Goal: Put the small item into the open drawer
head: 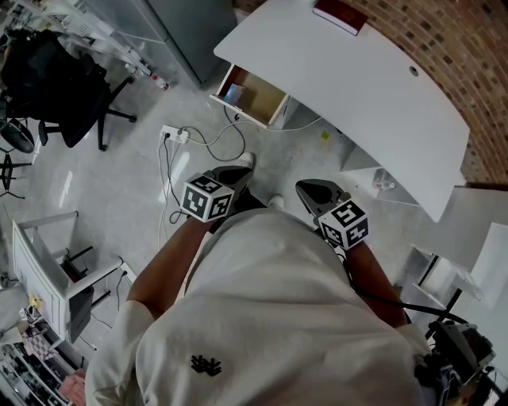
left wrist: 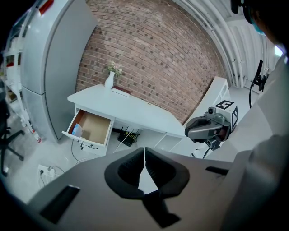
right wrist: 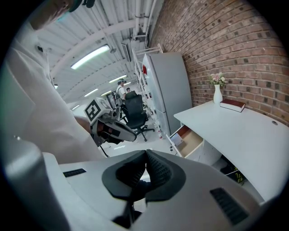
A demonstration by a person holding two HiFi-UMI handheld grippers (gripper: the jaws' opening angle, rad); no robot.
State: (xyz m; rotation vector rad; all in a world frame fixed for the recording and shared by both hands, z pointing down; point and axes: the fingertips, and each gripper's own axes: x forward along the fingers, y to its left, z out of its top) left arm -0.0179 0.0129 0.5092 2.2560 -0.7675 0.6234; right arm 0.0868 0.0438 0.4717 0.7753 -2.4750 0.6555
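Note:
The open drawer [head: 252, 95] sticks out of the left end of the white desk [head: 373, 87], its wooden bottom showing. A small pale blue item [head: 234, 93] lies in the drawer's left part, also seen as a small blue item [left wrist: 76, 131] in the left gripper view. I hold both grippers close to my body, well short of the drawer [left wrist: 90, 128]. My left gripper [left wrist: 144, 152] is shut with nothing between its jaws. My right gripper [right wrist: 145, 154] is shut too, tips touching and nothing in them. In the head view the left gripper [head: 236, 173] and the right gripper [head: 312, 190] point at the floor before the desk.
A red book [head: 340, 14] and a white vase [left wrist: 109, 80] stand on the desk. A power strip with cables [head: 176, 136] lies on the floor near the drawer. A black office chair [head: 59, 87] is at the left, and a tall grey cabinet [left wrist: 54, 67] stands beside the desk.

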